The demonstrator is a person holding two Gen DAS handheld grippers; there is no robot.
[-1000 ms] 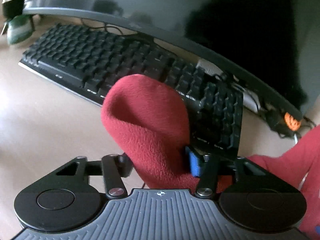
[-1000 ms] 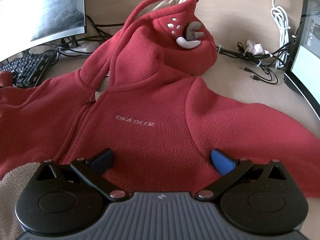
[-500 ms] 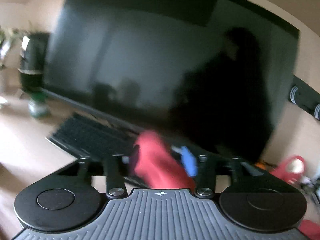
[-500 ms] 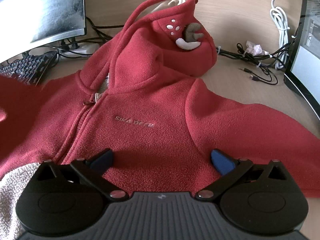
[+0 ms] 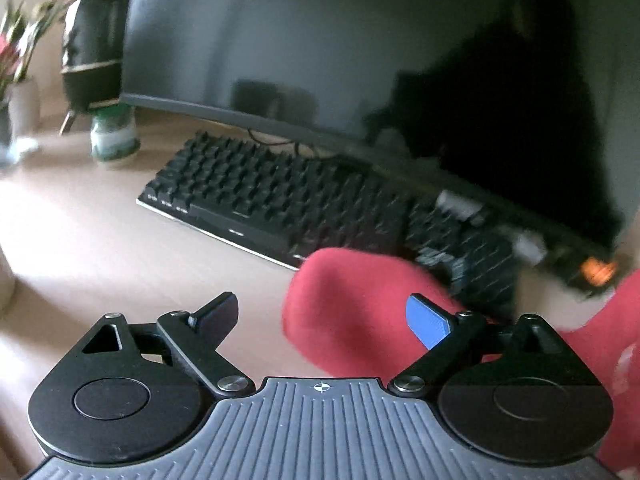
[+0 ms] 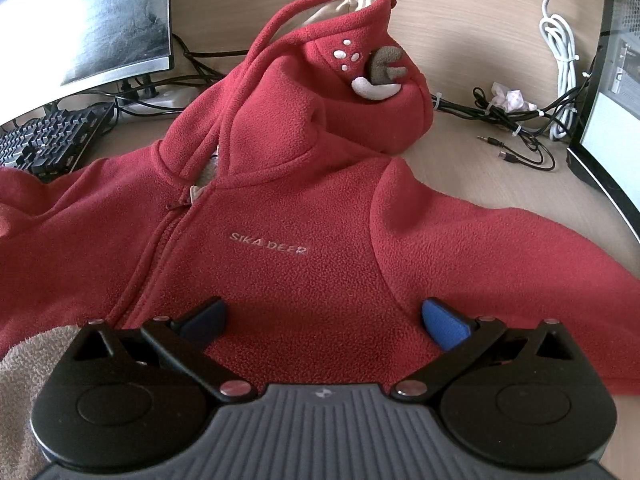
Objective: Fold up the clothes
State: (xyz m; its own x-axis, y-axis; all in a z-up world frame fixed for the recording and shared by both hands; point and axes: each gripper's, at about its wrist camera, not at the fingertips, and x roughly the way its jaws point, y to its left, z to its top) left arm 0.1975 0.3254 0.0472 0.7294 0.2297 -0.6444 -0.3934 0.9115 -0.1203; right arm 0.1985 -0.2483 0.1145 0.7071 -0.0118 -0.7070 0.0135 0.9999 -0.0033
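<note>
Across the red hoodie (image 6: 304, 216) chest runs "SIKA DEER".

Left wrist view looked forward and down along the left tongs (image 5: 322, 316), close over the desk (image 5: 80, 248); picture blurred. It faced the keyboard (image 5: 280, 200) and the dark monitor (image 5: 320, 52) beyond the tips. Right wrist view looked forward and down along the right tongs (image 6: 326, 320), low and close over the red hoodie (image 6: 288, 208). Both views took in the hoodie, the keyboard (image 6: 44, 140) and the monitor (image 6: 88, 20), which lay far left of the right tongs.
</note>
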